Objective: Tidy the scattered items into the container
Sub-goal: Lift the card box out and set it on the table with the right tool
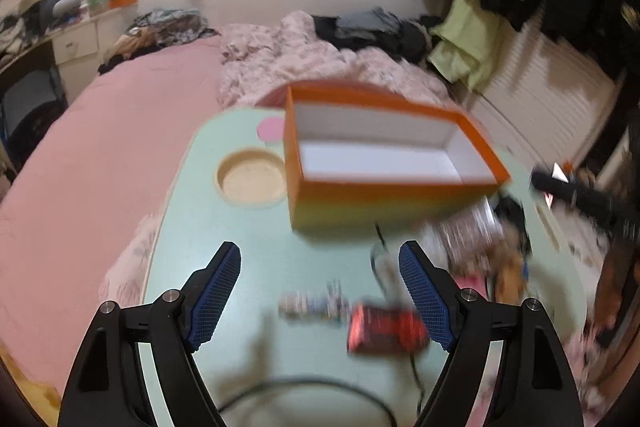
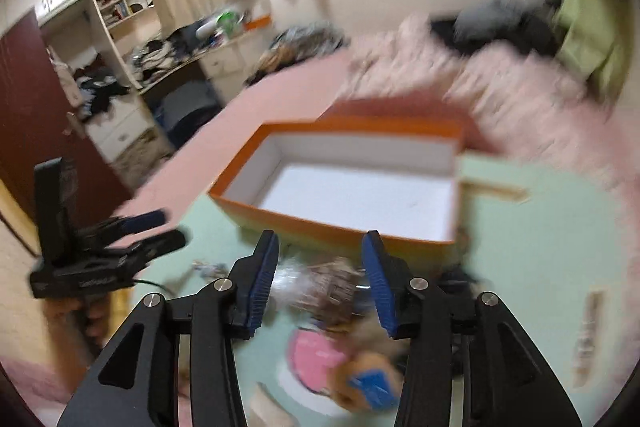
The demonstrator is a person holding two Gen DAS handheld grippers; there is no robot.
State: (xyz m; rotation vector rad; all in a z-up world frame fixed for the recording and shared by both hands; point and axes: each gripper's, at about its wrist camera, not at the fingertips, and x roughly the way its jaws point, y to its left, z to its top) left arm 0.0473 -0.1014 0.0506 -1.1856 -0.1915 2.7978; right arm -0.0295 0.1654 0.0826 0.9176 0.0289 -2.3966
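A pink bed [image 1: 100, 155] is seen at the left of the left wrist frame. A fluffy pink blanket [image 1: 304, 55] is piled at the upper middle. Dark clothes [image 1: 372, 27] are heaped behind it. A brown door [image 2: 28, 99] is seen at the left of the right wrist frame.

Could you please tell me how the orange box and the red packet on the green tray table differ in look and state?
The orange box is far larger than the red packet. The box is an open container with a white, bare inside; the packet is a closed, dark-printed item lying flat. The box sits farther from the left gripper; the packet lies just between its open fingers, untouched. Both rest on the green tray table.
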